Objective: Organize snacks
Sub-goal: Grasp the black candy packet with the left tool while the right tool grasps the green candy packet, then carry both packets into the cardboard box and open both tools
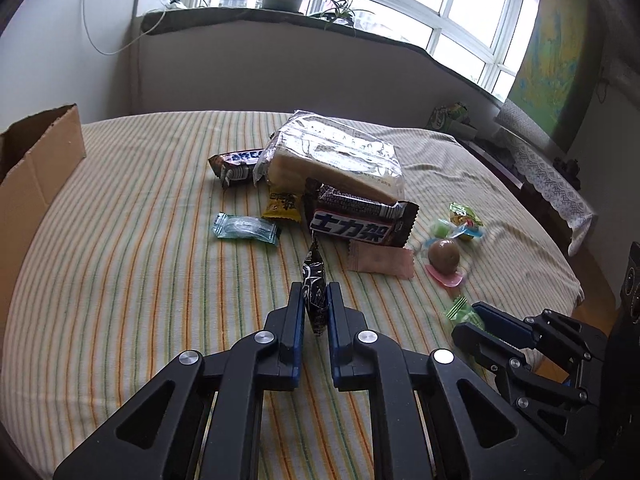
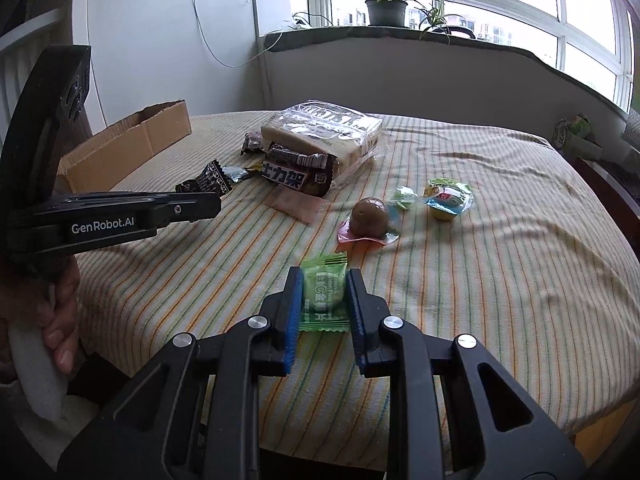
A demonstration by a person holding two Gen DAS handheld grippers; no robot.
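My left gripper (image 1: pixel 315 294) is shut on a small black snack packet (image 1: pixel 314 280), held edge-up just above the striped cloth. The same packet (image 2: pixel 206 180) shows at the left gripper's tip in the right wrist view. My right gripper (image 2: pixel 324 278) is shut on a green wrapped candy (image 2: pixel 323 296) near the table's front edge; it also appears at lower right in the left wrist view, as the right gripper (image 1: pixel 466 318). Behind lie a bagged bread loaf (image 1: pixel 332 156), a dark chocolate bar (image 1: pixel 360 224), a pink wafer packet (image 1: pixel 380 262) and a brown chocolate ball (image 1: pixel 443 255).
An open cardboard box (image 1: pixel 36 168) stands at the far left of the table (image 1: pixel 140 240). A teal candy (image 1: pixel 246 229), a yellow packet (image 1: pixel 282 204), another dark bar (image 1: pixel 236 162) and jelly cups (image 2: pixel 446 198) are scattered about. A hand (image 2: pixel 60 312) holds the left gripper's handle.
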